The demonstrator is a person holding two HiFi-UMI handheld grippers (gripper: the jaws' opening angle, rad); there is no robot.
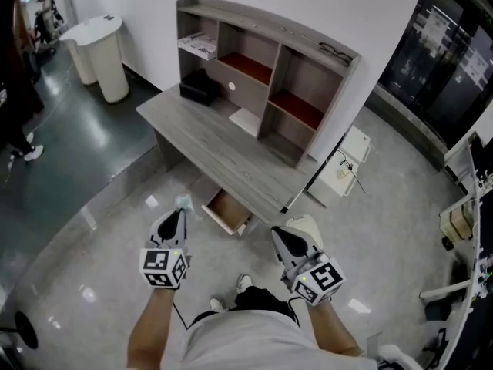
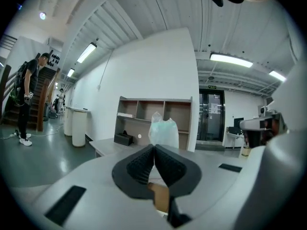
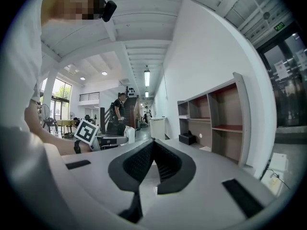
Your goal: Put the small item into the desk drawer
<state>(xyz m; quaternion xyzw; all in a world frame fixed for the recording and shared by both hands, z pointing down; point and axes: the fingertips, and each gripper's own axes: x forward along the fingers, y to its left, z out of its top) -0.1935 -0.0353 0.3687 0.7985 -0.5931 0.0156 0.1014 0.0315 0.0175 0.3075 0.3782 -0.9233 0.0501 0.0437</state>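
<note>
Pale plastic packet [image 2: 164,130] between the closed jaws of the left hand-held gripper [image 2: 154,148] — shelved desk [image 2: 136,110] beyond

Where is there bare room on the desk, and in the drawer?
Desktop: bare along the whole front half. Crowded at the back, where a black box and white sheet sit against the hutch. The open drawer looks empty.

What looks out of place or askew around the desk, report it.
Nothing stands out. The desk drawer stands pulled open, as the task needs, and the left gripper is shut on a pale-green bag. No spill or damage shows.
</note>
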